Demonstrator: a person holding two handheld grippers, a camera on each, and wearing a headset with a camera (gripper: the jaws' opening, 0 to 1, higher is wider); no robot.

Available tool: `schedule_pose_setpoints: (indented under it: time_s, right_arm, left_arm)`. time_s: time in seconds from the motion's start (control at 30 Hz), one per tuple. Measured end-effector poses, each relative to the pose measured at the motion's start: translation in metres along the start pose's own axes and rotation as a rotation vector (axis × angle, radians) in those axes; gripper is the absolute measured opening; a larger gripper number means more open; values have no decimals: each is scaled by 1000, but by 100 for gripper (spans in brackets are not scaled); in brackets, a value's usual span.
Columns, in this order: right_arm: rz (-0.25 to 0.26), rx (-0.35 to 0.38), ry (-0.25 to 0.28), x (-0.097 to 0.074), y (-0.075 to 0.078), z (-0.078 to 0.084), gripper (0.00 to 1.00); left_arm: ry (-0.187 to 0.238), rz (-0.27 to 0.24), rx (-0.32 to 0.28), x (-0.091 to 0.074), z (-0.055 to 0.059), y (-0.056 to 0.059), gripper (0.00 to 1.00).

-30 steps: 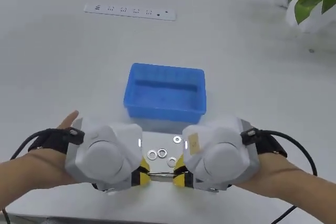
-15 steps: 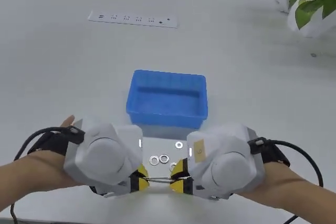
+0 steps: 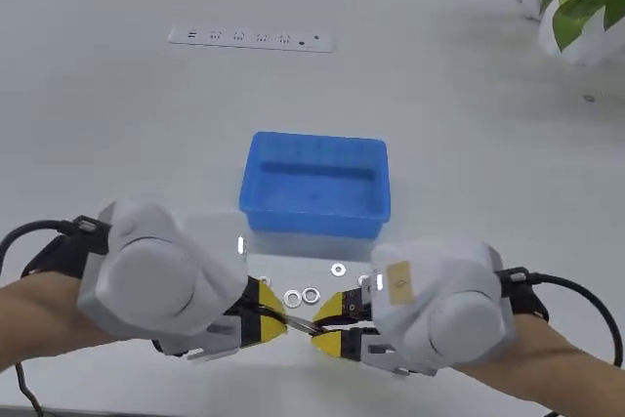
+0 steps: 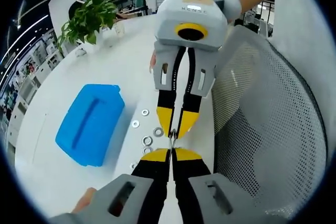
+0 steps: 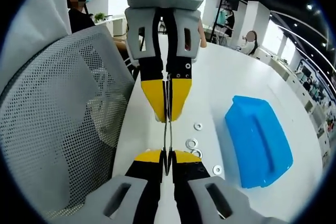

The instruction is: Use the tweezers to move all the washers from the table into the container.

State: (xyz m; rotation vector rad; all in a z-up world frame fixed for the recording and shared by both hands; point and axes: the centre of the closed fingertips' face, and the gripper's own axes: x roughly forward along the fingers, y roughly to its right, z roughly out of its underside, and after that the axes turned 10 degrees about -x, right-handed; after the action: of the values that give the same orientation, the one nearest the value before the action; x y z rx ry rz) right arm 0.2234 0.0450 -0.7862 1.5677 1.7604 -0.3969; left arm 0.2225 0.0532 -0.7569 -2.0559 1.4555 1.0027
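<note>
Trouble from here starts with the counter (image 3: 459, 144). It is white, smooth and hard, and the work sits close to its near edge, so anything dropped there could skid or roll off toward the person.

The blue container (image 3: 312, 210) stands back from that edge, just behind the washers, with its top open. No washer can be made out inside it. Its front wall rises between the washers and the inside, so a washer carried too low would likely strike the wall and fall.

Over the near edge, the left claw (image 4: 170, 154) is pressed together on one end of the tweezers (image 5: 167, 124). The right claw (image 5: 167, 157), facing it tip to tip, is pressed together on the other end, so the thin steel bridges the gap between them.

I judge the main risk to lie here. If one side lets go before the other grips squarely, the tweezers could pivot or drop onto the washers and scatter them. A grip that clamps both tweezer arms flat would also leave nothing free to open. Which end carries the points cannot be told.

Several washers (image 3: 338, 269) lie flat on the counter between the container and the claws, some touching. Being thin and flat, they would probably slide away from a slanted tweezer tip, or two could lift together and one fall.
</note>
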Motion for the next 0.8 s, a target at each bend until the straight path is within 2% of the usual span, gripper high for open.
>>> schedule_pose_setpoints:
  time_s: [0.2,0.33,0.57,0.73,0.8]
  right_arm:
    - [21,18,43,-4,1,-4,7]
    - [36,22,52,-5,4,-4,7]
    - [53,34,76,-8,5,-5,7]
    - [56,49,90,-8,4,-5,7]
    - [56,52,90,-9,3,-5,7]
  left_arm:
    - [65,-11,-13,-5,-16,4,4]
    - [80,-21,-31,-6,-19,2,4]
    - [140,-35,-42,-10,-29,0,7]
    - [183,-30,-58,-13,-37,-1,10]
    - [199,-17,-45,-13,-40,2,10]
